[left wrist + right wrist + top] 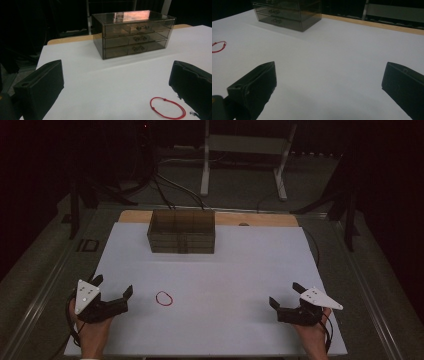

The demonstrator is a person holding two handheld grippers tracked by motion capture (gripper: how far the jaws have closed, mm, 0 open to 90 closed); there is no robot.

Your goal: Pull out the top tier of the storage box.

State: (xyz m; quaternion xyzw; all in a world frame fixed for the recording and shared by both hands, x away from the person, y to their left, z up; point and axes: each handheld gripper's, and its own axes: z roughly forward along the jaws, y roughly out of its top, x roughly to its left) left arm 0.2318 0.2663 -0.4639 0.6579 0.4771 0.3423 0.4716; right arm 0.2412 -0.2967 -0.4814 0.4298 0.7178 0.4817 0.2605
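Resting low over the near left corner of the white tabletop (225,270), left tongs (114,287) held in a hand (92,332) that comes in from the bottom edge, jaws spread wide with nothing between them. Lying flat on the tabletop just to the right of those tongs, a red string bracelet (164,298), a thin closed loop with a small knot, touched by nothing; seen in the left gripper view close beside the right-hand jaw and slightly ahead of it, not between the pads. Held over the near right corner by the other hand (315,337), right tongs (286,296), jaws likewise spread wide and empty, bare white surface between them in the right gripper view. Well apart from each other, the two tongs, with the bracelet far nearer the left one. Standing upright at the far middle of the tabletop, a smoky translucent drawer chest (182,231) with three tiers of drawers, all pushed in, small dark handles on the fronts in the left gripper view. Showing along the far edge past the white sheet, a strip of wooden board (265,219). Beyond that, on the dark floor, a white metal stand (245,150) and loose black cables (170,190).
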